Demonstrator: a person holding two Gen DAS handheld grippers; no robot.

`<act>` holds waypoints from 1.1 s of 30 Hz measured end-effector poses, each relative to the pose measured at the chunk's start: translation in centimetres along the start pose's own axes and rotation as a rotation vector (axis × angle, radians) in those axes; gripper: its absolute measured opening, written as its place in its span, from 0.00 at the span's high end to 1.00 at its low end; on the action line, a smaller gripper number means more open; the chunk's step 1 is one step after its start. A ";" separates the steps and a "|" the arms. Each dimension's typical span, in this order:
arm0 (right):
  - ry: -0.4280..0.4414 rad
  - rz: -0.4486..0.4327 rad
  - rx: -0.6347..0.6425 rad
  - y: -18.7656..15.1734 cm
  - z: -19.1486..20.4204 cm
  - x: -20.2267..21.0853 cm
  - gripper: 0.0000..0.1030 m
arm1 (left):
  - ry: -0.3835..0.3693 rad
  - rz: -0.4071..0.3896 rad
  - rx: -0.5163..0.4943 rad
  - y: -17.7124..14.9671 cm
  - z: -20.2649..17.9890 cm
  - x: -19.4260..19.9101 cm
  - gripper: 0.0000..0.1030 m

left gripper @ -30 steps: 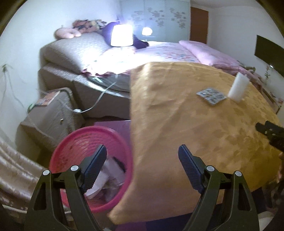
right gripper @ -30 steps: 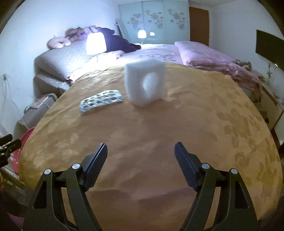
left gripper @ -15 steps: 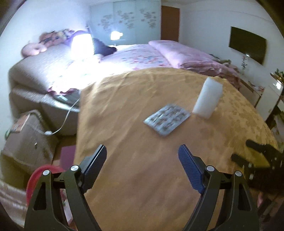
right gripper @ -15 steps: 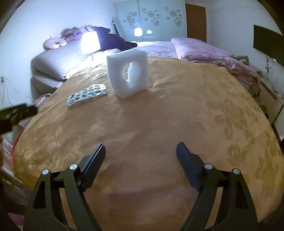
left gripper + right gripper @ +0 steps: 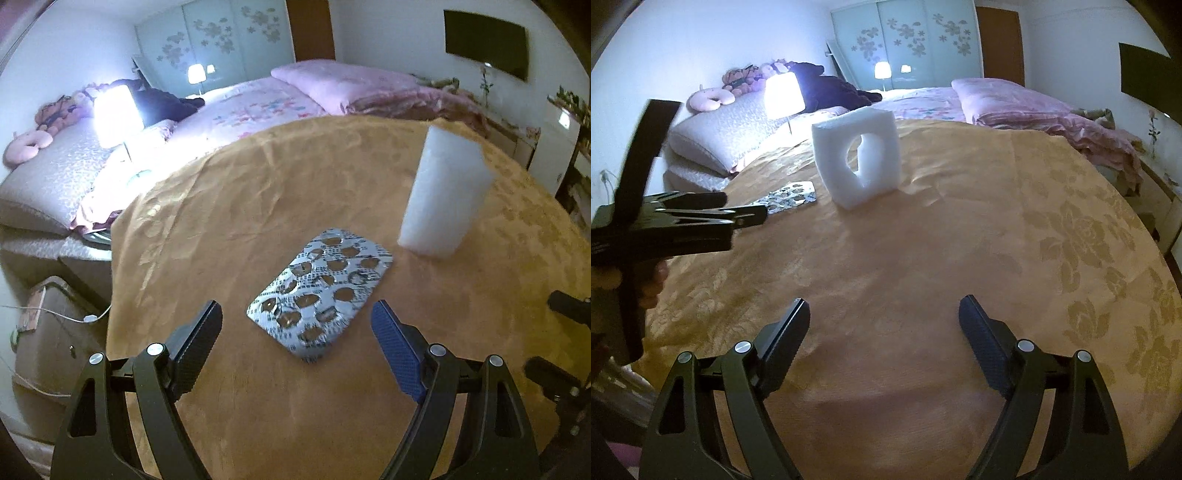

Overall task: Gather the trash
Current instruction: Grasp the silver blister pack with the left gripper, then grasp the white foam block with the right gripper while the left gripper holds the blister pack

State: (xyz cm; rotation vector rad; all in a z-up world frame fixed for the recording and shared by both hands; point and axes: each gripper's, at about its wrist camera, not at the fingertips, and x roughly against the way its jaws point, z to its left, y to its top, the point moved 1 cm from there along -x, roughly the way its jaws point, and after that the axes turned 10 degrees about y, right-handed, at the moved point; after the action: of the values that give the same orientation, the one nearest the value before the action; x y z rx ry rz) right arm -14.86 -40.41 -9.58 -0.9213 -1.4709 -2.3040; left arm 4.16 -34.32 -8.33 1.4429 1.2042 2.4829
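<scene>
A silver, used-up blister pack [image 5: 321,291] lies flat on the golden tablecloth [image 5: 221,221]. My left gripper [image 5: 295,310] hovers open just over its near end, a finger on either side, and the pads do not touch it. A white foam block [image 5: 443,192] with a hole stands upright just past the pack. In the right wrist view the foam block [image 5: 857,158] is straight ahead and the blister pack [image 5: 790,197] is to its left, partly behind the left gripper [image 5: 753,218]. My right gripper [image 5: 882,301] is open over bare cloth.
The table's left edge [image 5: 114,258] drops to a grey bedside cabinet [image 5: 55,325] with a white cable. A bed with pink bedding [image 5: 266,107] and a lit lamp [image 5: 116,114] lie beyond the table. The right gripper's fingers [image 5: 565,306] show at the left view's right edge.
My left gripper has swung right from above the pink bin onto the table, ending over the blister pack; the bin has left its view. My right gripper stayed almost still, its jaws slightly wider.
</scene>
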 end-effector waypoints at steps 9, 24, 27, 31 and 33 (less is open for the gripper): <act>0.007 -0.004 -0.006 0.1 -0.1 0.2 0.22 | -0.070 0.048 -0.008 1.1 -0.1 -1.9 0.23; 0.000 -0.008 0.001 0.0 0.2 0.2 0.22 | -0.062 0.033 0.006 -0.9 -0.9 0.3 0.47; -0.005 -0.010 0.003 0.0 0.2 0.0 0.22 | -0.027 0.037 0.016 -2.0 -0.4 1.2 0.47; -0.015 -0.013 0.007 0.1 0.2 -0.1 0.22 | 0.027 0.040 0.024 -3.9 0.2 2.9 0.47; -0.021 -0.015 0.010 0.0 0.4 -0.2 0.22 | 0.053 0.036 0.025 -5.0 0.6 3.8 0.47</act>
State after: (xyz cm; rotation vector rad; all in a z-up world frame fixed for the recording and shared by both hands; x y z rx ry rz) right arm -14.59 -40.12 -9.59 -0.9377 -1.5014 -2.3022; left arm 0.78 -29.07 -8.55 1.4266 1.2336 2.5543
